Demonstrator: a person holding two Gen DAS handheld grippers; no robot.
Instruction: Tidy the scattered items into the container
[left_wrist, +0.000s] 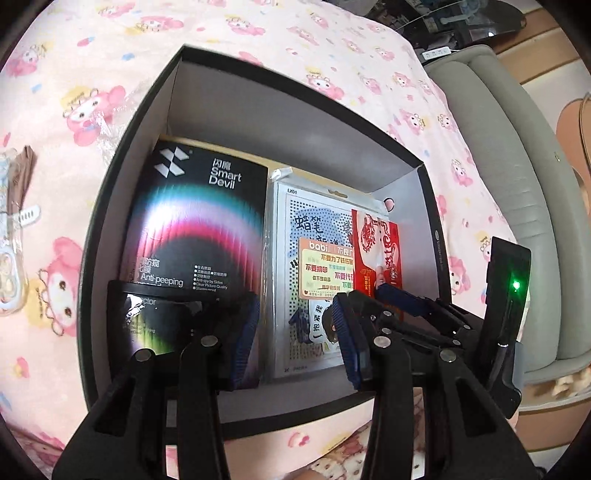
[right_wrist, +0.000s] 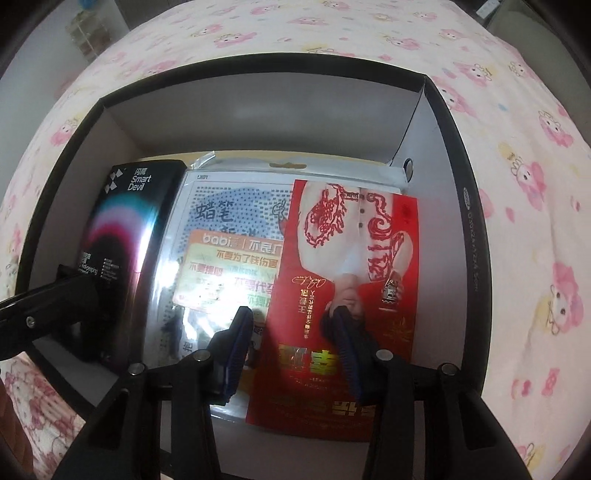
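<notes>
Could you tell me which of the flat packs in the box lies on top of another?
The red card: it overlaps the clear-sleeved dotted pack; the black Smart Devil box lies alongside.

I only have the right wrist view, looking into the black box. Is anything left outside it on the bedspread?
Observer: Yes. A clear plastic packet with white contents lies on the pink cartoon-print bedspread, left of the black cardboard box.
Operator: Anything else there?
Observer: A small brown sachet lies next to that packet.
Operator: Is the left gripper carrying anything?
Observer: No, the left gripper is open and empty above the box.
</notes>
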